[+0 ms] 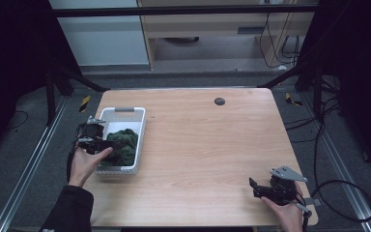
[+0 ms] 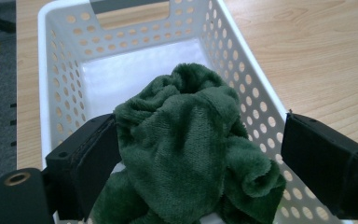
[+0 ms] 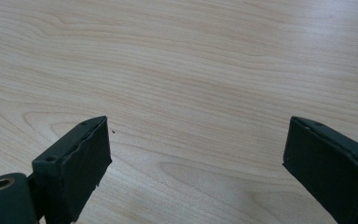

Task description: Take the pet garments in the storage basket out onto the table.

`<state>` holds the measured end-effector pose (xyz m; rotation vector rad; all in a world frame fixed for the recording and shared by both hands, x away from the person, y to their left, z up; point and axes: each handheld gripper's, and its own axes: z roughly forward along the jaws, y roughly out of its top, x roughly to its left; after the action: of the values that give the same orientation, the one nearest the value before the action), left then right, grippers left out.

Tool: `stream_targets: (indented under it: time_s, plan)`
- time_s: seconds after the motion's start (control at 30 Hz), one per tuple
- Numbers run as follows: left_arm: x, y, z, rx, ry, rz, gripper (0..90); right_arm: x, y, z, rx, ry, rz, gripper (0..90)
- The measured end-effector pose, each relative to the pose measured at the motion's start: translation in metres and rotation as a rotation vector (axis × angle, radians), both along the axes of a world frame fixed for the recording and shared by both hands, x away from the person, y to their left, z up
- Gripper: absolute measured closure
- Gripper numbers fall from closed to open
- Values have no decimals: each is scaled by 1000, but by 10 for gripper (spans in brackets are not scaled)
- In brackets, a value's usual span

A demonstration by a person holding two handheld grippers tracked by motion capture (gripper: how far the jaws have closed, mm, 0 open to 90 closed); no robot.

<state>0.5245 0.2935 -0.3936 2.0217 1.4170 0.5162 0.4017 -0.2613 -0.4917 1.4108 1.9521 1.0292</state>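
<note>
A white perforated basket [image 1: 124,110] stands on the left side of the wooden table [image 1: 207,145]. A crumpled dark green cloth [image 1: 123,143] lies in its near half. My left gripper [image 1: 101,141] reaches into the basket from its left rim. In the left gripper view the open gripper [image 2: 205,163] straddles the cloth [image 2: 186,144]. The cloth lies against the left jaw and short of the right one, inside the basket [image 2: 242,51]. My right gripper [image 1: 255,188] rests low at the table's front right. It stands open [image 3: 196,168] over bare wood [image 3: 191,56].
A small dark round grommet [image 1: 219,101] sits in the tabletop near the far edge. Cables [image 1: 340,186] trail on the floor to the right. Black frame legs [image 1: 72,77] stand at the far corners. The far half of the basket floor [image 2: 135,70] is bare.
</note>
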Motion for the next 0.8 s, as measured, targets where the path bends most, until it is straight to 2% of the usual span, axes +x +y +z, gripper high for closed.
stream_targets:
  time_s: [0.33, 0.8]
  plan:
    - [9, -1, -8, 15, 51, 1, 101, 0, 0, -1, -3, 3, 4, 70]
    - [20, -7, -18, 60, 117, -20, 102, 1, 1, -2, -4, 17, 10, 65]
